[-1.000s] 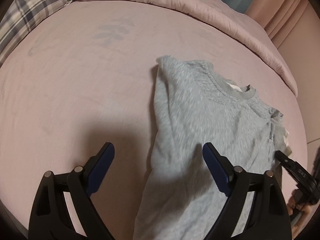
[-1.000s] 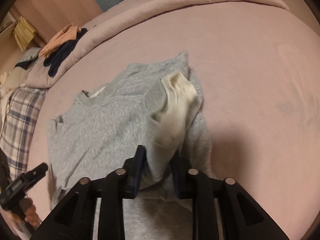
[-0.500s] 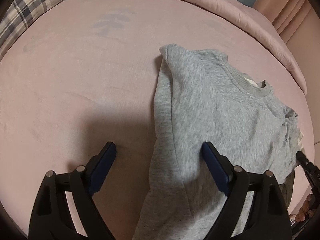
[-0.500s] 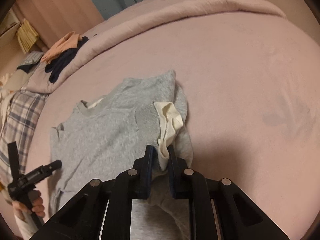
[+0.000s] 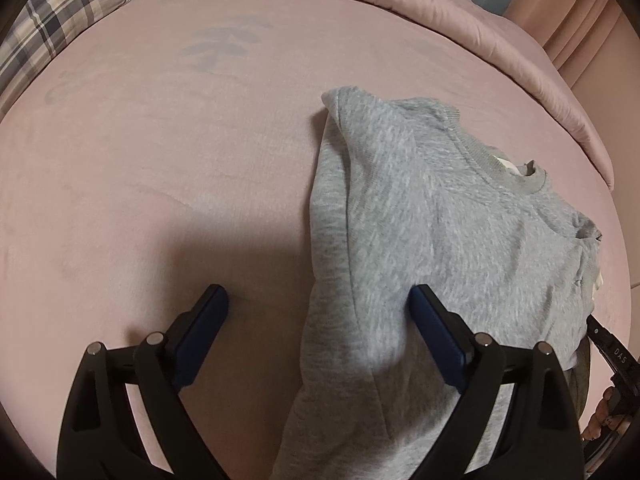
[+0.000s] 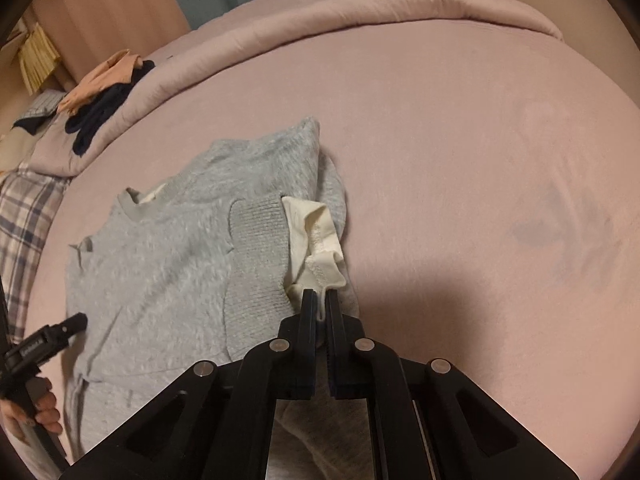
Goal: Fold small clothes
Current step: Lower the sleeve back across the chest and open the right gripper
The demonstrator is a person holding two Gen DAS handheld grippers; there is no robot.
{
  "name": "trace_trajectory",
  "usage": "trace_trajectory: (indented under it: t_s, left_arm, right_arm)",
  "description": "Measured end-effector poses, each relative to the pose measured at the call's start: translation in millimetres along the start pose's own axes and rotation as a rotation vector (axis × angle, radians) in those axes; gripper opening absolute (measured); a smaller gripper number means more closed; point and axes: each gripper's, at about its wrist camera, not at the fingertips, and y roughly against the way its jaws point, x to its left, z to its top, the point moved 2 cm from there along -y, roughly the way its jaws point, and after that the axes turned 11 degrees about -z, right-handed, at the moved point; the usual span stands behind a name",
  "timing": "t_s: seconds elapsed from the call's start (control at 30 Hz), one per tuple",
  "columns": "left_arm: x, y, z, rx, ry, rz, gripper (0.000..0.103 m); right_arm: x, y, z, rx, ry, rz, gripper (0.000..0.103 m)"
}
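Since the earlier frames, the right hand-held gripper (image 6: 319, 298) has carried the cream-lined sleeve cuff (image 6: 316, 240) inward over the chest and lowered it, while the left hand-held gripper (image 5: 318, 304) has barely shifted. Small grey knitted sweatshirt (image 5: 432, 220) lies face up on the pink plush bed cover (image 5: 160, 160), neckline (image 5: 508, 168) toward the rolled pink duvet (image 5: 400, 4). Right jaws are pressed together, pinching the cuff's cream edge; left jaws are spread wide, straddling the sweatshirt's left side fold without gripping it. To finish this sleeve fold well, judged from the layout: lay the cuff flat within the body outline, release only once it rests, and keep the side edge straight. Legible writing: "DAS" on the black tool body at the left view's right margin; nothing else readable.
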Motion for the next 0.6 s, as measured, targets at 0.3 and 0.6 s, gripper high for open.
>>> trace_trajectory:
  t_s: [0.3,0.6]
  left_arm:
    - [1.1,-0.9,-0.7,-0.007,0.007,-0.008,0.095]
    - [2.1,-1.4,-1.9,-0.016,0.011,-0.013,0.097]
  right_arm:
    - [1.8,-4.2,1.4,0.012,0.009,0.005,0.005]
    - [0.1,-2.6,-0.4,0.005,0.013,-0.001,0.005]
